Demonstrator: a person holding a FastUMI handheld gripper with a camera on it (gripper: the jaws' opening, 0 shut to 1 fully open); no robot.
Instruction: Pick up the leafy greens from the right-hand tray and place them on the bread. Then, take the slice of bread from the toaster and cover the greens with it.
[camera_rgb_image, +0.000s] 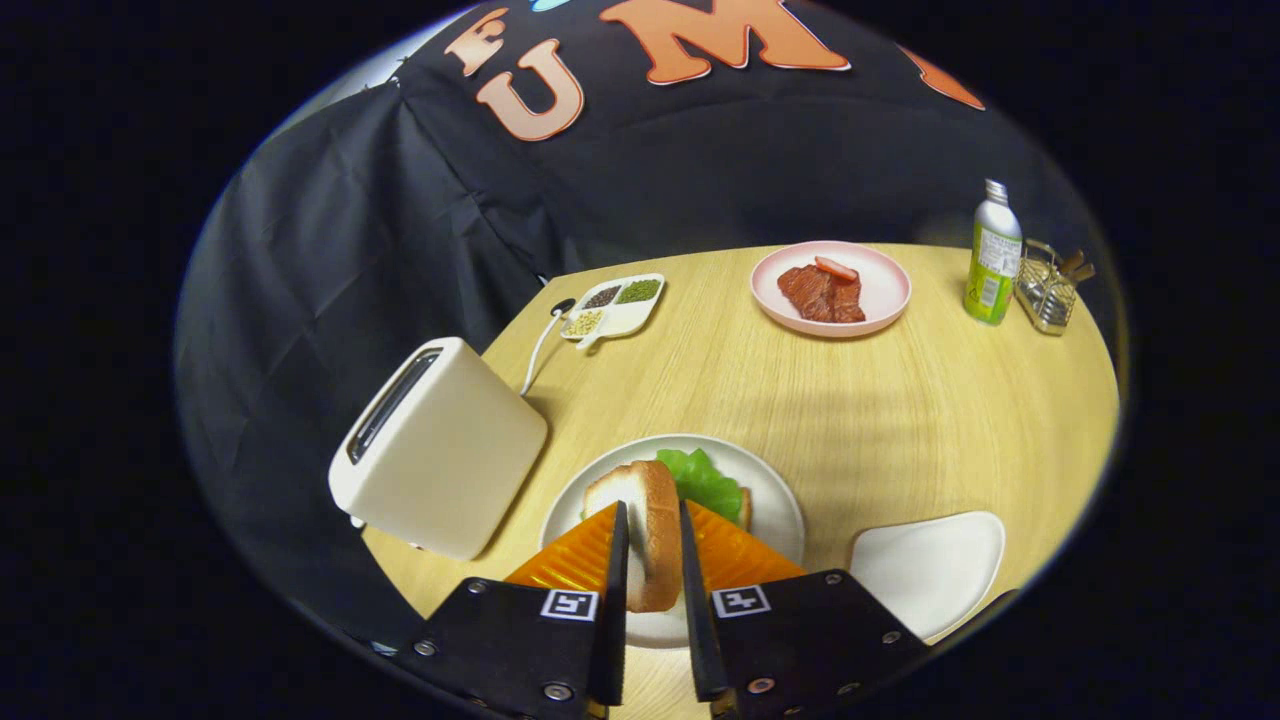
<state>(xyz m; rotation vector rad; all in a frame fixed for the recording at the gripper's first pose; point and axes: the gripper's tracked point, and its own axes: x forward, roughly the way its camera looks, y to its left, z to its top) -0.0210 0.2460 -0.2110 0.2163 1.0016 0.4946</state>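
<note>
Standing on edge between the gripper (655, 545) fingers, the slice of bread (650, 535) is being held upright, its long axis running straight ahead along the fingers and its crust top pointing away from the hand. Both fingers are pressing on its flat faces, so the gripper is pinching the slice rather than sitting spread around it. Just beyond and slightly right of the slice, the leafy greens (705, 482) are lying on the white plate (775, 505), with an edge of the lower bread (744, 508) peeking out at their right side — the greens are already sitting where the task wants them. The slice is hanging above the near part of the plate, so the coming move looks like a short push forward and a tip from upright to flat, crust end leading, to cover the greens. Left of the plate the toaster (440, 445) is standing with its slot showing dark; right of the plate an empty white tray (930, 570) is resting on the wooden table (900, 400) — well beyond the plate, a pink plate of meat (830, 288) is sitting.
</note>
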